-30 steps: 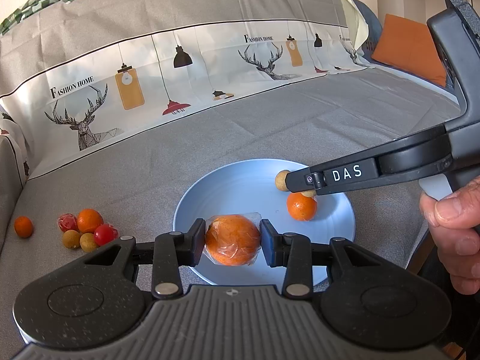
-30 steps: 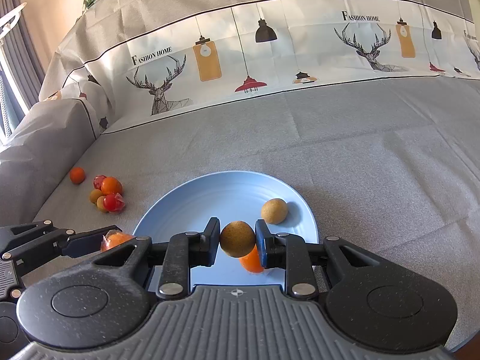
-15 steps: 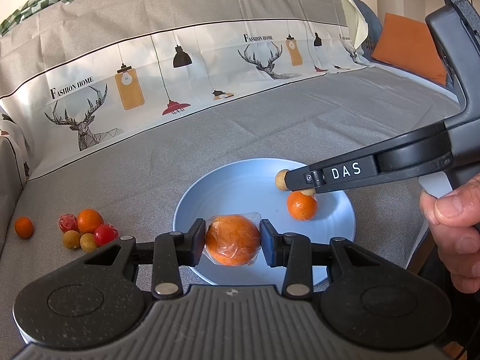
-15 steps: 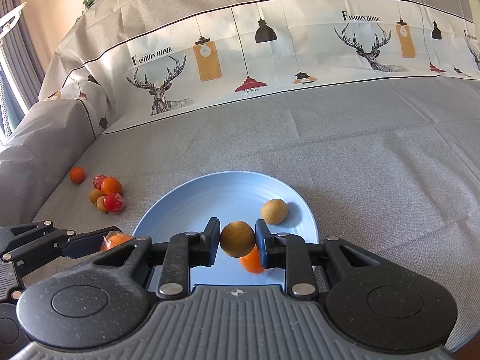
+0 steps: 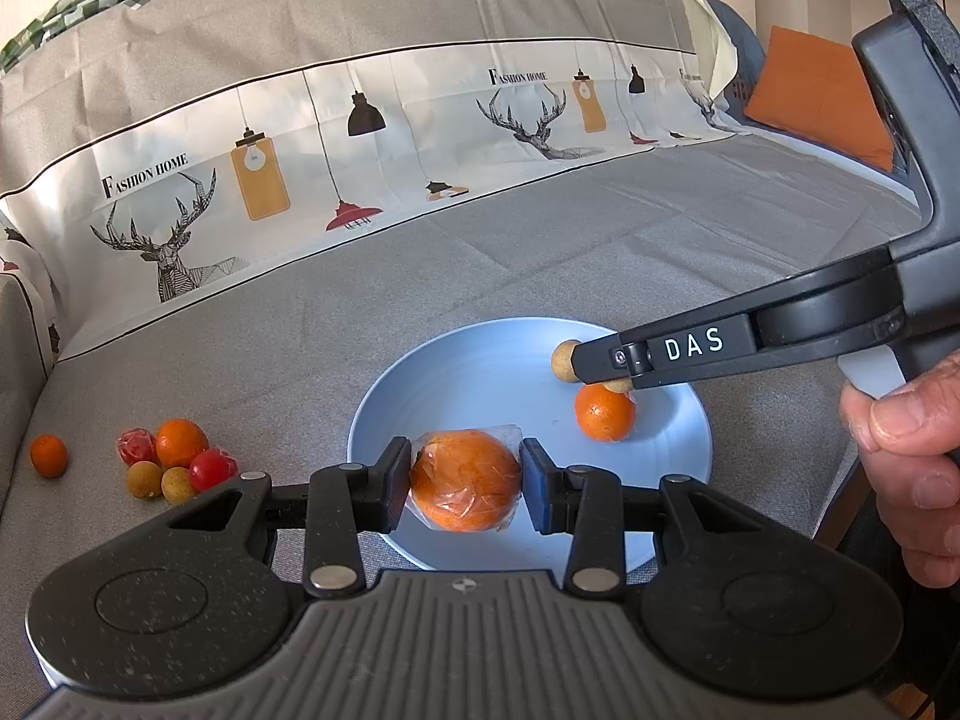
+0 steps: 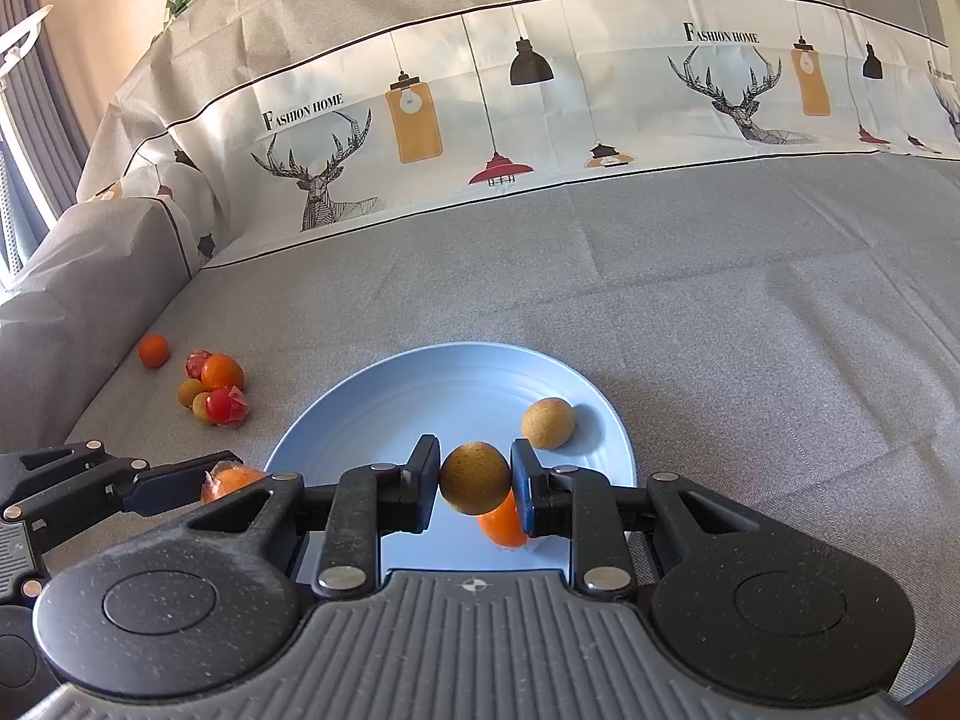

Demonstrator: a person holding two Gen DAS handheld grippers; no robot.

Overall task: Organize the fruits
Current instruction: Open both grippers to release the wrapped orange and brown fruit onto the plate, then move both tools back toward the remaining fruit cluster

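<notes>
My left gripper point(image 5: 465, 483) is shut on a plastic-wrapped orange point(image 5: 465, 480) and holds it over the near rim of the blue plate point(image 5: 480, 360). My right gripper point(image 6: 476, 480) is shut on a round brown fruit point(image 6: 476, 477) above the plate point(image 6: 420, 396). Under that fruit a small orange point(image 6: 504, 522) lies on the plate, also visible as the small orange point(image 5: 605, 413) in the left wrist view. A second brown fruit point(image 6: 547, 423) rests on the plate's right side. The right gripper point(image 5: 585, 363) reaches in from the right. The left gripper point(image 6: 180, 480) shows at the lower left.
A cluster of small fruits point(image 5: 174, 459) lies on the grey cover left of the plate, with a lone small orange point(image 5: 48, 455) further left. A person's hand point(image 5: 900, 450) grips the right handle. The printed backrest point(image 6: 480, 120) rises behind; an orange cushion point(image 5: 822, 96) sits far right.
</notes>
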